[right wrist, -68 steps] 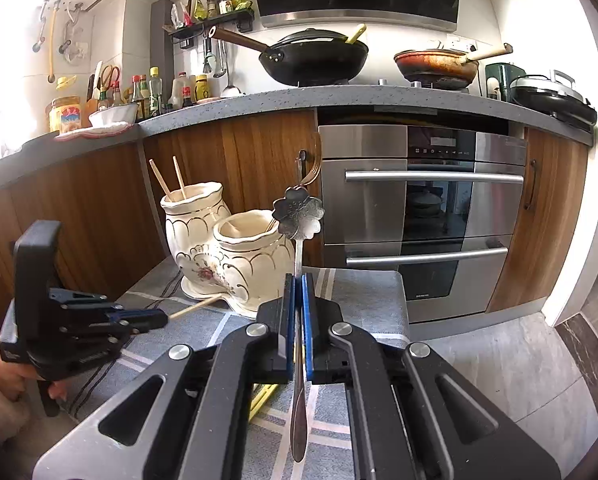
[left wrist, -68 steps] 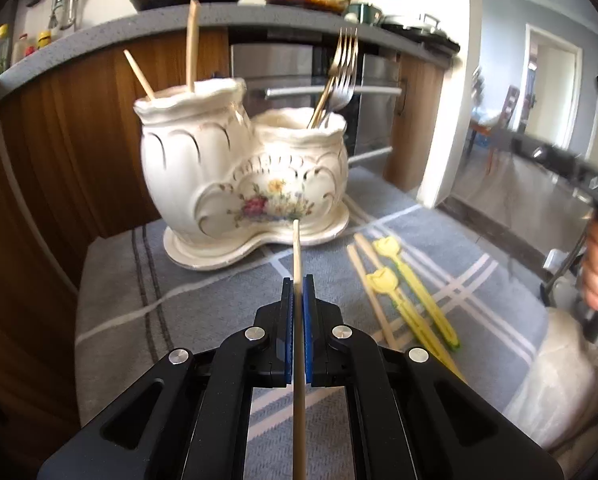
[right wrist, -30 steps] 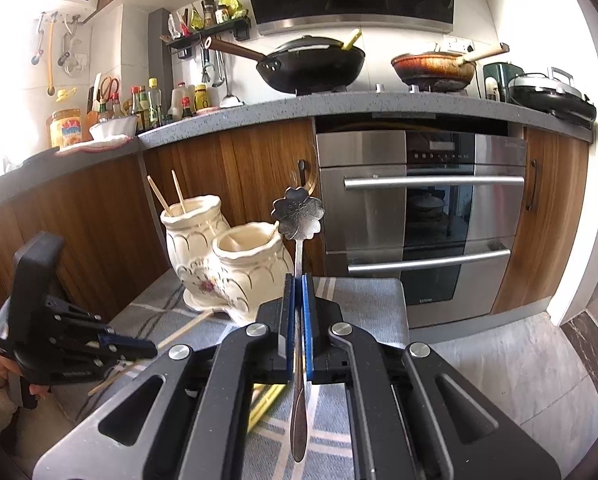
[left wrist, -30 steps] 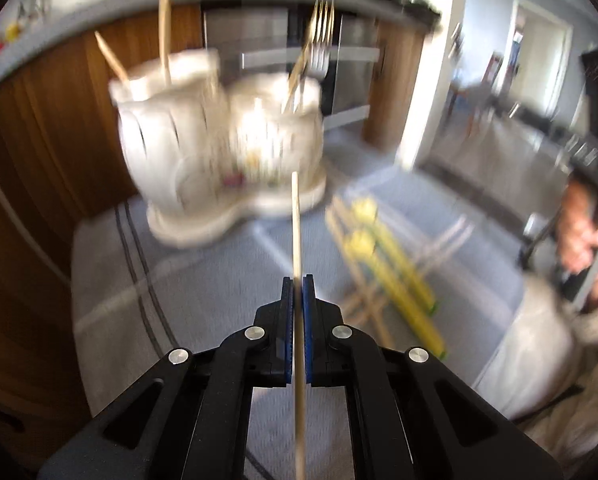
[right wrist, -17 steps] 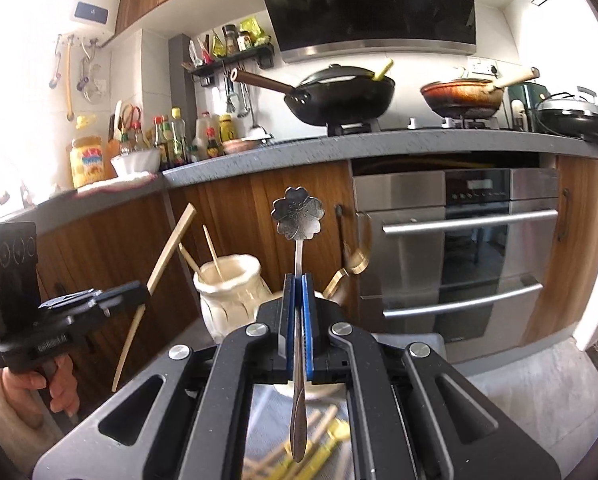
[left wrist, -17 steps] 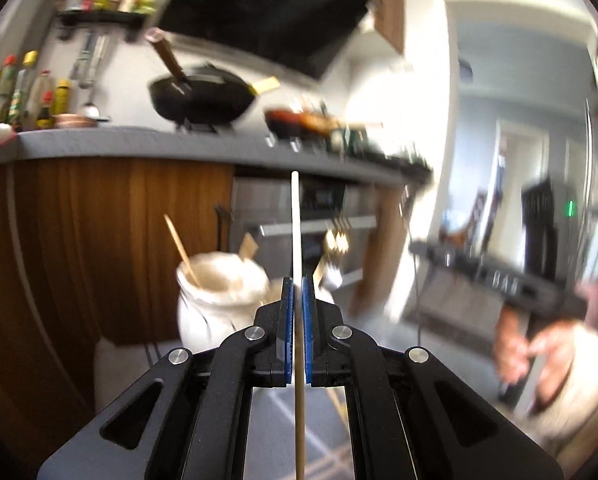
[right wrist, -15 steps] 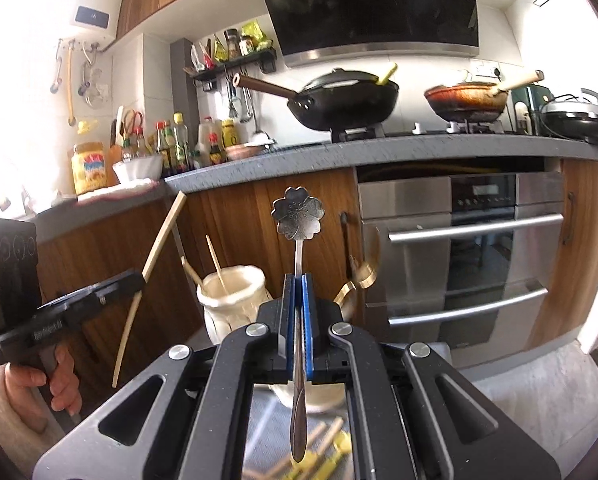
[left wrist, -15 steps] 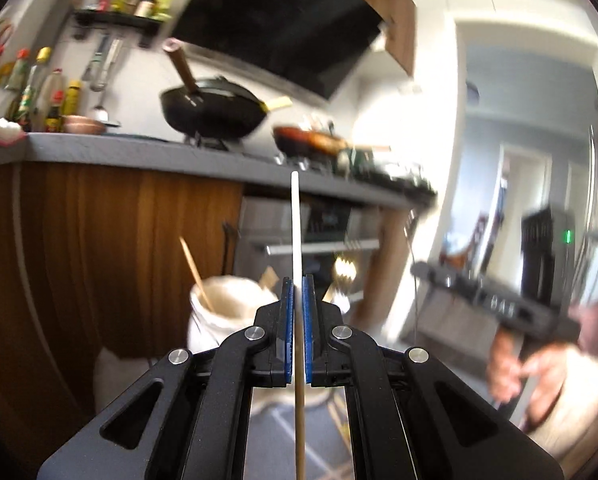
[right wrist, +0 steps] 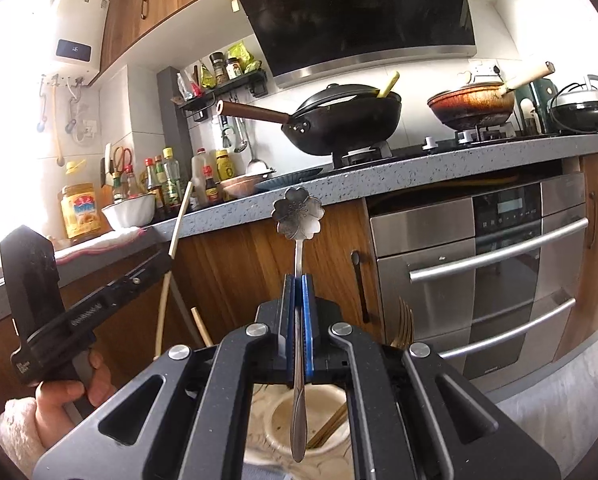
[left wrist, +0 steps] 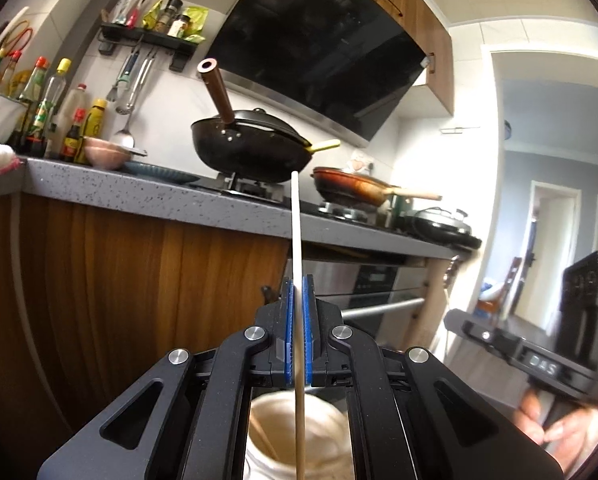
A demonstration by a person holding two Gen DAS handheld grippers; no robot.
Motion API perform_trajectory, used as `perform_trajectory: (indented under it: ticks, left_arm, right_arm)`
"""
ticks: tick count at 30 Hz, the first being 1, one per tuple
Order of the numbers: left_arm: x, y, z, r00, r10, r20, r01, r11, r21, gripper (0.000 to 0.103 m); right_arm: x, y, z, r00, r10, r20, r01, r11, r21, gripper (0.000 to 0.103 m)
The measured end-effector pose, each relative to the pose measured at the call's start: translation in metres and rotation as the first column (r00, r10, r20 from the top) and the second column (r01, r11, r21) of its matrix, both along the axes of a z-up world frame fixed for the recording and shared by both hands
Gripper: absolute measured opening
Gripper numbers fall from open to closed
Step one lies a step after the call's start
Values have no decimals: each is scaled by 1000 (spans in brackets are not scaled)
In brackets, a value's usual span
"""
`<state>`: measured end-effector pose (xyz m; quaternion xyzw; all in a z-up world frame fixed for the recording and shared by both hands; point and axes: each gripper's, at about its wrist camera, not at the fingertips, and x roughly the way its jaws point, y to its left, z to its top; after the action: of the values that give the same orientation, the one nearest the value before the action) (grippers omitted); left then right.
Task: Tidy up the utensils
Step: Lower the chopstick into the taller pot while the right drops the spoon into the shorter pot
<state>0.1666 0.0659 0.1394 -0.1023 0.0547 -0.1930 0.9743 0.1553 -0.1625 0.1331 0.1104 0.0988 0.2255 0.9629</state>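
My left gripper [left wrist: 298, 280] is shut on a pale wooden chopstick [left wrist: 296, 232], which stands upright. The chopstick's lower end hangs over the mouth of a cream ceramic holder [left wrist: 327, 412] with another chopstick [left wrist: 263, 436] inside. My right gripper [right wrist: 298, 280] is shut on a flower-headed metal spoon [right wrist: 298, 218]. The spoon's handle tip points down over the holder's other mouth [right wrist: 277, 420]. Gold forks [right wrist: 405, 328] stick up from that pot. In the right wrist view the left gripper [right wrist: 167, 264] and its chopstick [right wrist: 177, 220] are on the left.
A grey kitchen counter [left wrist: 159, 196] with wooden cabinet fronts stands close behind the holder. It carries a black wok [right wrist: 347, 120], a red pan [right wrist: 471, 104] and bottles [right wrist: 167, 180]. A steel oven [right wrist: 479, 264] is to the right. A hand [right wrist: 63, 396] grips the left tool.
Both grippers have risen and tipped up to level, so the cloth and yellow utensils have dropped out of view. The holder now sits right beneath each gripper. Both grips are unchanged.
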Motion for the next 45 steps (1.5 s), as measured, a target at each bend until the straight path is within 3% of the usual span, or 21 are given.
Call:
perform_trajectory:
  ticks: [5, 11, 17, 23, 29, 36, 40, 45]
  left_arm:
    - [16, 2, -6, 1000, 6, 5, -6, 999, -43, 5]
    - [19, -10, -20, 1000, 16, -2, -16, 1000, 14, 5]
    - [6, 6, -32, 999, 15, -34, -15, 1000, 13, 5]
    - [-18, 11, -42, 997, 12, -76, -6, 997, 78, 5]
    - [-26, 8, -56, 983, 18, -182, 6, 991, 133, 5]
    - [-29, 1, -60, 975, 50, -216, -2, 977, 215, 5]
    - [-31, 0, -60, 971, 63, -229, -8, 973, 232, 14]
    - [-36, 1, -58, 968, 77, -238, -16, 969, 247, 18]
  right_arm:
    - [7, 6, -10, 1000, -12, 24, 12, 1000, 3, 3]
    - [16, 12, -27, 1000, -15, 5, 15, 1000, -12, 3]
    - [10, 9, -48, 999, 1, -37, -3, 999, -50, 3]
    - [-5, 0, -69, 996, -11, -85, 6, 998, -57, 3]
    - [-4, 0, -80, 989, -32, -146, 20, 997, -79, 3]
    - [-8, -3, -81, 984, -58, -166, 45, 996, -79, 3]
    - [-7, -6, -80, 980, -67, -187, 55, 996, -73, 4]
    - [-5, -8, -82, 974, -69, -217, 56, 996, -68, 4]
